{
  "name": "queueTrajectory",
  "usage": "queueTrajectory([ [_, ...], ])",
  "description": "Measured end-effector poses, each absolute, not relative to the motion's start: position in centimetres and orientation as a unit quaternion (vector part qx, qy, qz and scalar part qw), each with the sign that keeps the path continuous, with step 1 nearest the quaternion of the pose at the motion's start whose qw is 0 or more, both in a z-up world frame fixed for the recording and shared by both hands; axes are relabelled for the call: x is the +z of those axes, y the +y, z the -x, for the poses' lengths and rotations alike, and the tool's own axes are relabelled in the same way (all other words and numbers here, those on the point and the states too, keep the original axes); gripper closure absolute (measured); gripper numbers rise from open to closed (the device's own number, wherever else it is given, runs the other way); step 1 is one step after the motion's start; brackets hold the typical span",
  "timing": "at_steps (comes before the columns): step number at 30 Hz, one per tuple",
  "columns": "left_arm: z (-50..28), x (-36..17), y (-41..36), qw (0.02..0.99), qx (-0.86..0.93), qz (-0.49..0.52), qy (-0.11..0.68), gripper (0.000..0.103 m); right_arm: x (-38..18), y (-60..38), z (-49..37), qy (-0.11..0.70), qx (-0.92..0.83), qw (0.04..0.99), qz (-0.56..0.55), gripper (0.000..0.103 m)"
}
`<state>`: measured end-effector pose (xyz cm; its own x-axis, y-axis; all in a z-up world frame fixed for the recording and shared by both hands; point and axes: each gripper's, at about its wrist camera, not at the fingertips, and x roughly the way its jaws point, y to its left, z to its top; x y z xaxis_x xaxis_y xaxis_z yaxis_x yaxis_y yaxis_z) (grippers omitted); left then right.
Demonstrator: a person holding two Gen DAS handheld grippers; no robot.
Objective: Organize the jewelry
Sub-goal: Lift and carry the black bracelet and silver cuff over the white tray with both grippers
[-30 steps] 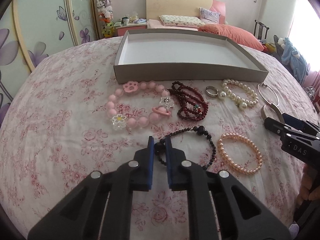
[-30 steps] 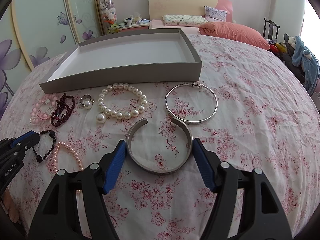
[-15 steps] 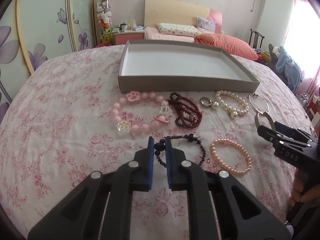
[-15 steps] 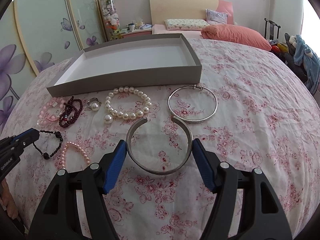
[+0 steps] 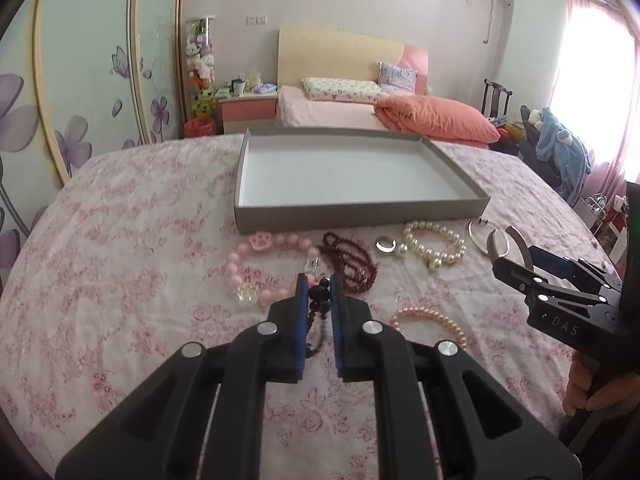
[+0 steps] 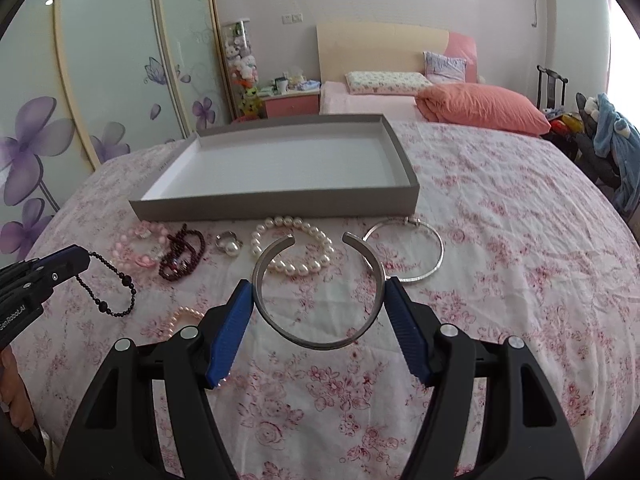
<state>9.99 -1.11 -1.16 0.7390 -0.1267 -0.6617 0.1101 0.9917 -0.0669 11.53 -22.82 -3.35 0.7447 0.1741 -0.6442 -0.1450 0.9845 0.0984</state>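
My left gripper [image 5: 319, 280] is shut on a black bead bracelet [image 5: 318, 298] and holds it off the bedspread; the bracelet hangs from it in the right wrist view [image 6: 108, 290]. My right gripper [image 6: 319, 292] is shut on a silver open cuff bangle [image 6: 320, 292], lifted above the bed; it also shows in the left wrist view [image 5: 508, 246]. An empty grey tray [image 5: 360, 214] with a white floor lies beyond the jewelry. A pink bead bracelet [image 5: 260, 268], dark red beads [image 5: 352, 264], a ring [image 5: 385, 245], a white pearl bracelet [image 5: 436, 246] and a peach pearl bracelet [image 5: 432, 320] lie on the bedspread.
A thin silver hoop bangle [image 6: 416, 248] lies right of the white pearls. The floral bedspread [image 6: 520, 260] stretches right of the tray. Pillows and an orange quilt [image 6: 484, 108] lie at the head of the bed. A chair with blue clothes [image 6: 612, 140] stands at the far right.
Both grippers have risen. The black bead bracelet has come off the bedspread in my left gripper and the silver cuff has lifted in my right.
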Motion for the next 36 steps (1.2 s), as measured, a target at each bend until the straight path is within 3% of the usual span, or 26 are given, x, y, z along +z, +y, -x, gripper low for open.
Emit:
queueTrajectory([
  [13,-11.9,4.5,-1.2,0.957,-0.053,-0.003,0.286,0.091,1.6,-22.3,-12.8,0.259,0.095,0.961,-0.013,0.036],
  [24,-18.6,7.1,-1.7,0.965,-0.046,-0.003,0.259,0.091,4.5,-21.8,-17.6,0.19,0.101,0.977,0.001,0.036],
  [36,-28.5,3.7,-1.3,0.943,-0.06,0.037,0.324,0.091,1.1,-21.0,-26.4,0.257,0.118,0.959,-0.003,0.036],
])
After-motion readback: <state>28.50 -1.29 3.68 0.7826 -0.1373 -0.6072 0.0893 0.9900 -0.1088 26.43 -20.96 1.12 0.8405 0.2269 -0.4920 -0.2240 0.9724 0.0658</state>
